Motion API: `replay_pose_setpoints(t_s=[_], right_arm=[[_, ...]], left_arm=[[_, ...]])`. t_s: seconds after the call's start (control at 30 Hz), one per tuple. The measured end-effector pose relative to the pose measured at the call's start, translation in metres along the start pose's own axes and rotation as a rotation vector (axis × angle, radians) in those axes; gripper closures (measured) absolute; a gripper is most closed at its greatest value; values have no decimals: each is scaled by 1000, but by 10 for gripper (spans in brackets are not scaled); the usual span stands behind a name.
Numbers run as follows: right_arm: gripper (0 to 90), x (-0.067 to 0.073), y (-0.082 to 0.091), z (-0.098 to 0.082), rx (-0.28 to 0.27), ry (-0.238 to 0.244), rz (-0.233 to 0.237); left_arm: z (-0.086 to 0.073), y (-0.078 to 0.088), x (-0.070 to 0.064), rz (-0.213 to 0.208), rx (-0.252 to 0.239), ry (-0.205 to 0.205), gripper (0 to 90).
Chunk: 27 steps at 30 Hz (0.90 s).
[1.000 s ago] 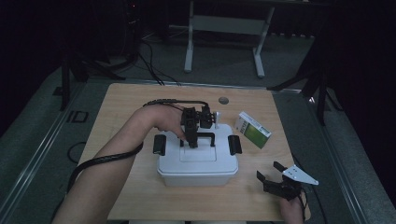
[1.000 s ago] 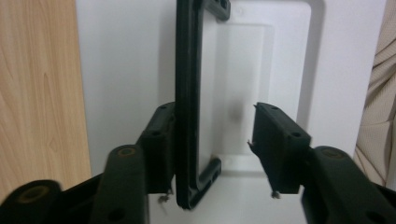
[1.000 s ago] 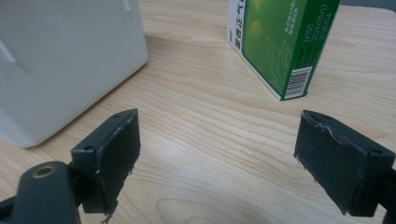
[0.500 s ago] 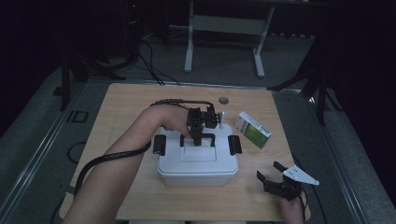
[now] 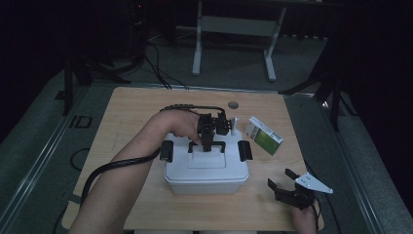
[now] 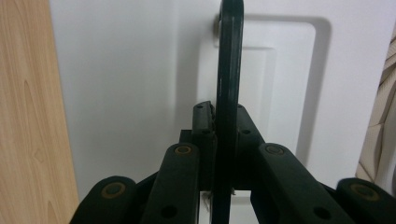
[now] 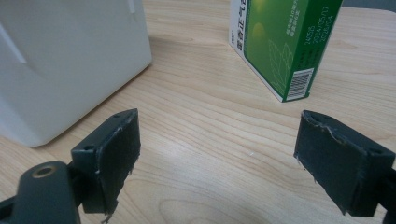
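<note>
A white plastic box (image 5: 207, 170) stands in the middle of the wooden table (image 5: 136, 107), with a black handle (image 5: 214, 144) on its lid. My left gripper (image 5: 208, 141) points down over the lid, and its jaws have just been closing. In the left gripper view the handle (image 6: 230, 70) stands edge-on, pinched between the pads of the left gripper (image 6: 223, 116) above the white lid (image 6: 130, 70). My right gripper (image 5: 285, 183) rests low at the front right of the table. The right gripper (image 7: 217, 154) stands open over bare wood, nothing between its pads.
A green and white carton (image 5: 263, 135) lies right of the box; the carton (image 7: 280, 42) is ahead of the right jaws, the box's wall (image 7: 70, 56) to their left. Black latches (image 5: 167, 151) (image 5: 243, 150) sit on the box's sides. A round grommet (image 5: 233, 105) marks the table's far side.
The left gripper has shifted slightly right over the lid and closed on the handle. The right gripper has stayed where it was.
</note>
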State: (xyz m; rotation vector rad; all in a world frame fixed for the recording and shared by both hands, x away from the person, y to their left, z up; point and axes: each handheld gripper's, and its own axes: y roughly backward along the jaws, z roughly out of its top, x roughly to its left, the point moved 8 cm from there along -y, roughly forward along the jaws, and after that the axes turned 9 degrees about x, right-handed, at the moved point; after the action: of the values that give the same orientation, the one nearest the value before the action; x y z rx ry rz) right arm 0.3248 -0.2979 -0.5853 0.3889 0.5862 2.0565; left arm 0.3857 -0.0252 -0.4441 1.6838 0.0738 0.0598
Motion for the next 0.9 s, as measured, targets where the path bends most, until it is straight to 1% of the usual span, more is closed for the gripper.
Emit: replay_pose_setpoints(t_s=[0.07,0.27,0.4,0.43,0.5,0.53,0.57,0.6,0.67,0.73,0.9], right_arm=[[138,0,0,0,1,-2,1],[138,0,0,0,2,-2,2],[138,0,0,0,3,0,0],[138,0,0,0,4,-2,1],[138,0,0,0,4,-1,1],[138,0,0,0,3,-1,1],[138,0,0,0,4,-2,1],[138,0,0,0,3,-2,1],[138,0,0,0,2,-3,2],[138,0,0,0,3,-3,1],[138,0,-1,0,4,-1,0]], left_arm=[[0,1,0,6,1,-3,842],[-1,6,0,19,-11,8,842],[-4,12,-1,23,-16,14,842],[-5,14,-1,29,-15,13,842],[-7,18,-2,28,-15,12,842],[-7,20,-2,35,-21,9,842],[-8,21,-2,33,-25,17,842],[-10,23,-2,35,-25,13,843],[-13,27,-2,34,-30,24,842],[-17,29,-2,36,-35,24,842],[-29,32,-3,38,-29,35,842]])
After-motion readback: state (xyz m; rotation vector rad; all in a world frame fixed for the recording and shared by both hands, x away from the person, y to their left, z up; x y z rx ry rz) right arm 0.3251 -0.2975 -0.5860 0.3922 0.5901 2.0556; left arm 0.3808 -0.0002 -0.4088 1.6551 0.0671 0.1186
